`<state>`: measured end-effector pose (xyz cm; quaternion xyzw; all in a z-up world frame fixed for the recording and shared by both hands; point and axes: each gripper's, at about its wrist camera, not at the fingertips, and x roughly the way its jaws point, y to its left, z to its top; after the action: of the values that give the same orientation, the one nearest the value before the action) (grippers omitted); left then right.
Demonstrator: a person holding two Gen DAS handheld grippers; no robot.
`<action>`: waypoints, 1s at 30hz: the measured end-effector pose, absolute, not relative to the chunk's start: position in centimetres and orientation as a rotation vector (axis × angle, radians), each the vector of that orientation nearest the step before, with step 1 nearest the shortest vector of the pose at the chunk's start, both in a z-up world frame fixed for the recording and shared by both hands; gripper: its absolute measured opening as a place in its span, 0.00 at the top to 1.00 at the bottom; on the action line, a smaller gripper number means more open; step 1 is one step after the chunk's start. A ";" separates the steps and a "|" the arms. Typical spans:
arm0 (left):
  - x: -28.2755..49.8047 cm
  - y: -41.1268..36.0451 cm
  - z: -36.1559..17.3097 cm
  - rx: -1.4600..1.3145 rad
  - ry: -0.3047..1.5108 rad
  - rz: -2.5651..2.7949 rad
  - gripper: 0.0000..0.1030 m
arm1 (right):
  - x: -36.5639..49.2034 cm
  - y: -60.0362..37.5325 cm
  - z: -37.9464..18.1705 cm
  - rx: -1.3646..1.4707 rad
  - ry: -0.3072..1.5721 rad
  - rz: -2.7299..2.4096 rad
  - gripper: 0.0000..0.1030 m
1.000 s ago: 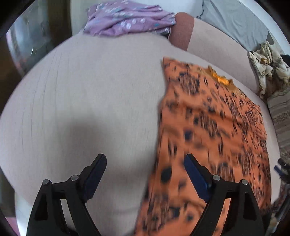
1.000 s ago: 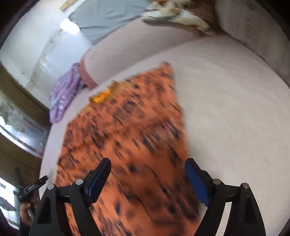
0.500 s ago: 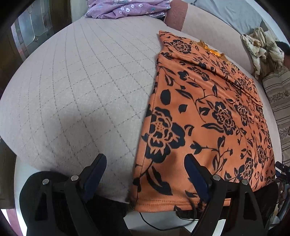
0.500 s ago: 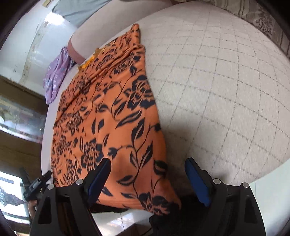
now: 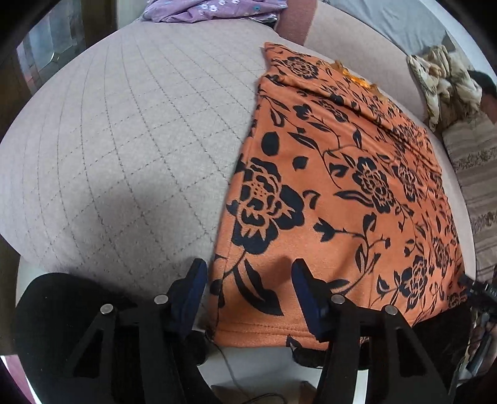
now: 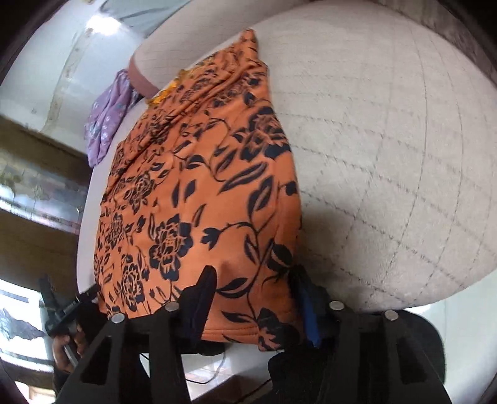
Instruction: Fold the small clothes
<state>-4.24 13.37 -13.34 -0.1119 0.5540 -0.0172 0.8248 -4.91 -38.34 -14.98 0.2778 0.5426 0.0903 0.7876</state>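
A quilted beige sofa seat (image 5: 130, 149) fills most of both views, its stitched diamond pattern bare on either side of the clothing. Spread flat on it lies the orange garment with a black floral print (image 5: 341, 199), running from the back of the seat to the front edge, where its hemmed end hangs slightly over the cushion. A small yellow trim shows at its far end in the left wrist view. Beyond it, at the far corner of the seat, a purple flowered garment (image 5: 211, 9) lies bunched, well apart from the orange one. A crumpled cream patterned cloth (image 5: 441, 80) sits on the sofa's far right.

The left gripper (image 5: 248, 292) is at the hem's left corner, and the right gripper (image 6: 253, 300) is at the hem's right corner. Both sets of fingers have just been closing and now stand about half open, each straddling the hem with orange fabric between the pads. Whether the pads press the cloth cannot be told from the pictures. In the right wrist view, a hand (image 6: 66, 345) holding the other gripper shows at the lower left.
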 end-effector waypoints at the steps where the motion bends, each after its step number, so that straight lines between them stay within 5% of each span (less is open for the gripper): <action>1: -4.3 13.1 -13.4 -0.217 1.178 -0.048 0.46 | -4.9 -38.3 -14.9 0.600 1.165 0.202 0.43; 3: -4.2 12.8 -13.5 -0.187 1.182 -0.033 0.70 | -4.9 -38.1 -14.9 0.582 1.163 0.206 0.43; 4: -4.1 13.0 -13.4 -0.198 1.182 -0.042 0.86 | -4.9 -38.1 -14.9 0.571 1.166 0.207 0.48; 5: -4.0 13.2 -13.2 -0.240 1.183 -0.066 0.94 | -4.9 -38.1 -14.9 0.560 1.172 0.199 0.65; 7: -4.1 13.4 -12.1 -0.268 1.146 -0.067 0.94 | -4.9 -38.5 -14.8 0.572 1.175 0.196 0.90; 12: -4.9 13.9 -7.4 -0.317 1.009 -0.098 0.94 | -5.4 -40.3 -11.3 0.705 1.045 0.254 0.91; 18: -3.4 14.1 -12.9 -0.306 1.181 -0.012 0.85 | -4.3 -40.9 -14.2 0.769 1.120 0.222 0.75; 20: -3.8 14.2 -13.6 -0.302 1.176 -0.009 0.74 | -4.3 -40.5 -15.3 0.747 1.151 0.196 0.39; 22: -3.9 13.7 -13.3 -0.299 1.173 -0.043 0.57 | -4.6 -40.1 -15.3 0.738 1.132 0.211 0.36; 23: -3.8 13.4 -13.3 -0.279 1.177 -0.045 0.57 | -4.5 -39.8 -15.2 0.712 1.142 0.214 0.36; 24: -3.7 13.0 -13.3 -0.253 1.181 -0.045 0.62 | -4.3 -39.6 -15.0 0.692 1.148 0.222 0.38; 25: -3.7 12.7 -13.1 -0.229 1.180 -0.058 0.97 | -4.3 -39.5 -15.1 0.679 1.152 0.229 0.62; 26: -3.8 12.7 -12.7 -0.236 1.171 -0.073 0.94 | -4.1 -39.4 -15.2 0.681 1.170 0.242 0.94; 30: -4.3 13.4 -9.2 -0.308 1.064 -0.108 0.94 | -4.3 -40.0 -13.9 0.759 1.105 0.287 0.93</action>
<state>-4.32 13.42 -9.19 -0.1461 0.5048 -0.0511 0.8492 -4.28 -39.96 -13.87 0.3506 0.5103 0.1326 0.7740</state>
